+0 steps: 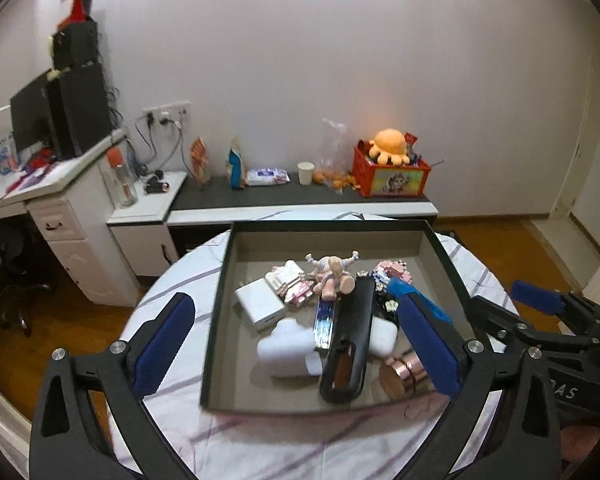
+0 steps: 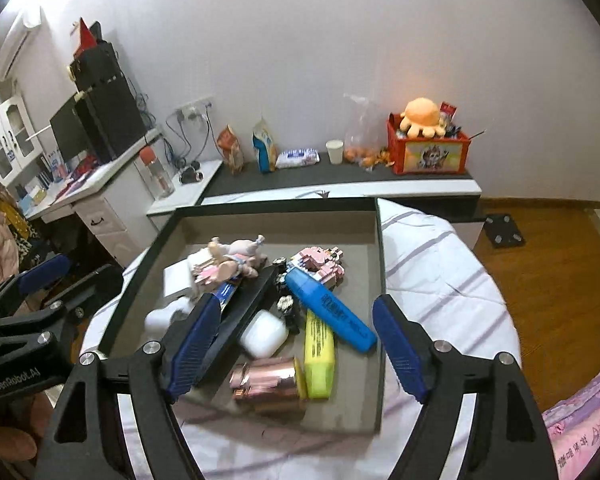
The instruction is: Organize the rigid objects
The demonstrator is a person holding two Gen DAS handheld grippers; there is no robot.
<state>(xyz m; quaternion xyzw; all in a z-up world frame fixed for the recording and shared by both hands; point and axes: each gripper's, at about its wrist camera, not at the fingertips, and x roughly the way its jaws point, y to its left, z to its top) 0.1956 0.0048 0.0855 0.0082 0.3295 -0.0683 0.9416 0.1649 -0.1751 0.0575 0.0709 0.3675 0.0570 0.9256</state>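
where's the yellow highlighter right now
In the right wrist view the yellow highlighter lies in the tray, toward its near right side, between the blue highlighter and the copper-coloured cylinder.

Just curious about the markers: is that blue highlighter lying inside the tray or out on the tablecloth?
Inside. The blue highlighter lies flat within the tray walls, beside the yellow highlighter.

A round table (image 1: 172, 300) is covered by a white cloth with pale stripes (image 2: 440, 280), on which a shallow dark-rimmed tray (image 1: 216, 300) filled with small objects is set.
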